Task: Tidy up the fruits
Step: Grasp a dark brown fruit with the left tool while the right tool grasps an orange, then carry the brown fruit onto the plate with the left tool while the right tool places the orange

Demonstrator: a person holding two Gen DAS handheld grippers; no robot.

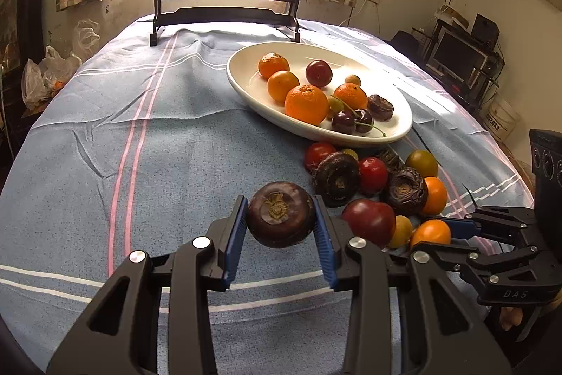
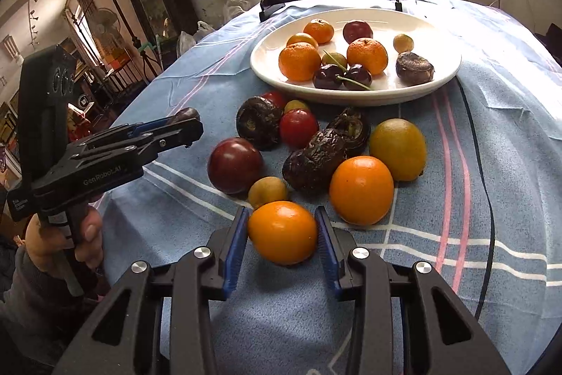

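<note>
The left gripper (image 1: 280, 224) had its jaws clamped on a dark water chestnut (image 1: 281, 214), one blue pad pressed to each side, the nut lifted clear of the cloth. From the right wrist view the same gripper (image 2: 182, 125) showed side-on, with the chestnut's dark top peeping past its tips. Just right of those jaws lay the loose heap: a dark red plum (image 1: 368, 219), two more chestnuts (image 1: 336, 179) and a red tomato (image 1: 372, 174) between them. Beyond the jaws and a little right stood the white plate (image 1: 246, 83), holding mandarins (image 1: 305, 104), cherries (image 1: 351, 121) and a chestnut.

The right gripper (image 2: 283, 234) had its jaws around an orange fruit (image 2: 283, 232), both pads touching its sides; whether it rested on the tabletop (image 2: 491, 164) I could not tell. Just ahead of these jaws sat a small yellow fruit (image 2: 267, 191), with a shrivelled chestnut (image 2: 314, 160) beyond. To the right of the jaws lay a second orange fruit (image 2: 361, 189), and past it a greenish-yellow one (image 2: 398, 149).
</note>
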